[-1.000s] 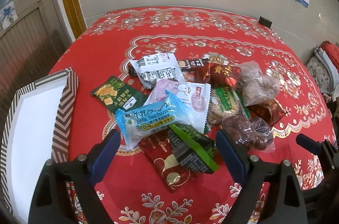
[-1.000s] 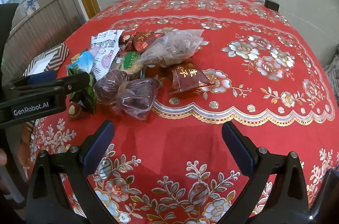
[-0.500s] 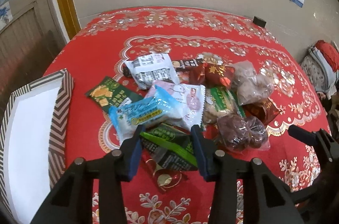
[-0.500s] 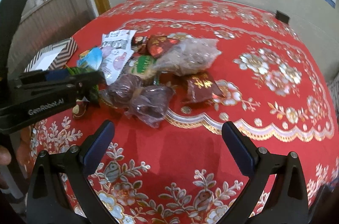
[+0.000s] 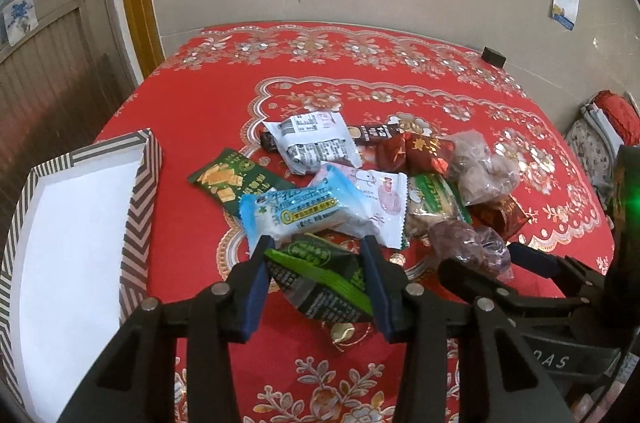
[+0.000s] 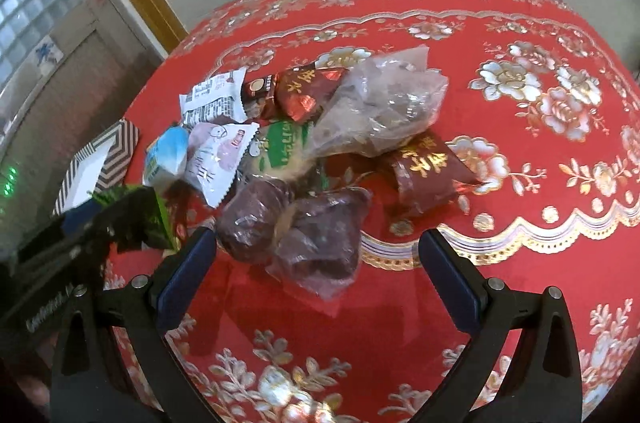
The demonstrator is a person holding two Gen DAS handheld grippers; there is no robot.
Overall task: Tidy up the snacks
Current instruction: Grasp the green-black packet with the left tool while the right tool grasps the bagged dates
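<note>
The left gripper (image 5: 316,273) is clamped on a green pack (image 5: 320,279) — its 2 blue pads press the pack's sides, the jaws having just closed in on it. The pack sits at the near edge of the snack pile on the red bench (image 5: 200,111), and whether it is lifted clear of the cloth cannot be told.

Just beyond it lies a blue pack (image 5: 296,211), overlapping a white-and-pink pack (image 5: 380,191). Farther back are a white printed pack (image 5: 316,139) and a flat green pack (image 5: 228,179) to the left. A striped tray (image 5: 140,191) with a white floor lies at the bench's left edge, well apart from the held pack.

The right gripper (image 6: 316,263) stands wide open, holding nothing — its pads flank a dark purple bag (image 6: 304,235) without touching it. Behind that bag lie a clear bag (image 6: 380,107) and a maroon pack (image 6: 424,171) with gold characters.
</note>
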